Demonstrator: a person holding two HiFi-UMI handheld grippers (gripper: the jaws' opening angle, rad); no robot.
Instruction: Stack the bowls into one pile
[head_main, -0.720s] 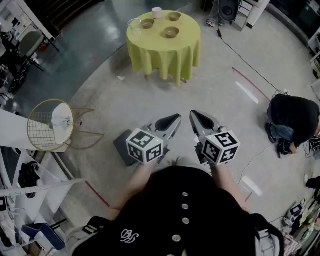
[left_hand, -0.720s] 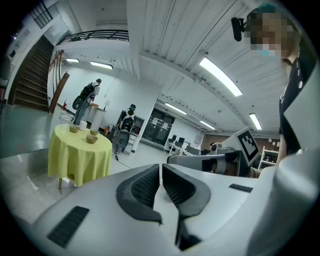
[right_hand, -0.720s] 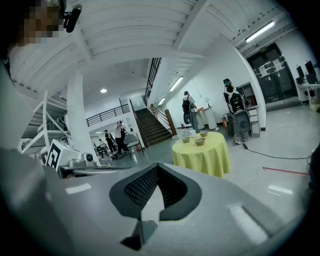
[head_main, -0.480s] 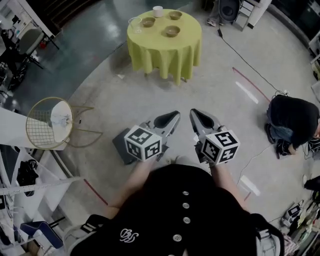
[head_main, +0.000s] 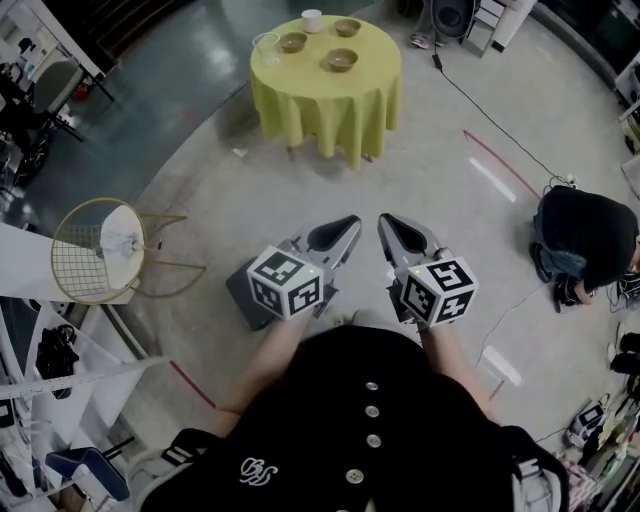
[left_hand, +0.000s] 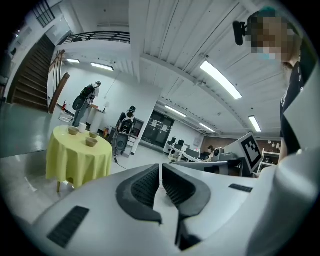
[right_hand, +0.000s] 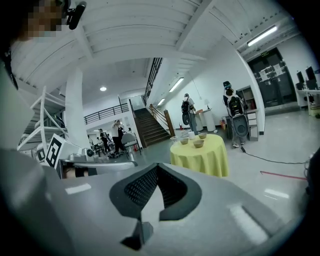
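Note:
Three brown bowls stand apart on a round table with a yellow cloth (head_main: 330, 100) far ahead: one at the left (head_main: 293, 42), one at the back (head_main: 347, 27), one nearer (head_main: 341, 60). From the gripper views the same bowls (left_hand: 91, 142) (right_hand: 198, 144) look small and distant. My left gripper (head_main: 350, 222) and right gripper (head_main: 385, 220) are held side by side in front of my body, well short of the table. Both are shut with nothing between the pads, as the left gripper (left_hand: 161, 166) and right gripper (right_hand: 157, 166) show in their own views.
A white cup (head_main: 312, 20) and a clear glass vessel (head_main: 267, 46) share the table. A gold wire chair (head_main: 100, 250) stands at the left, a grey box (head_main: 240, 295) lies by my left gripper, and a crouching person in black (head_main: 585, 235) is at the right. Cables cross the concrete floor.
Both grippers stay shut and side by side. The head view has drifted slightly, so the table sits a touch higher in the frame.

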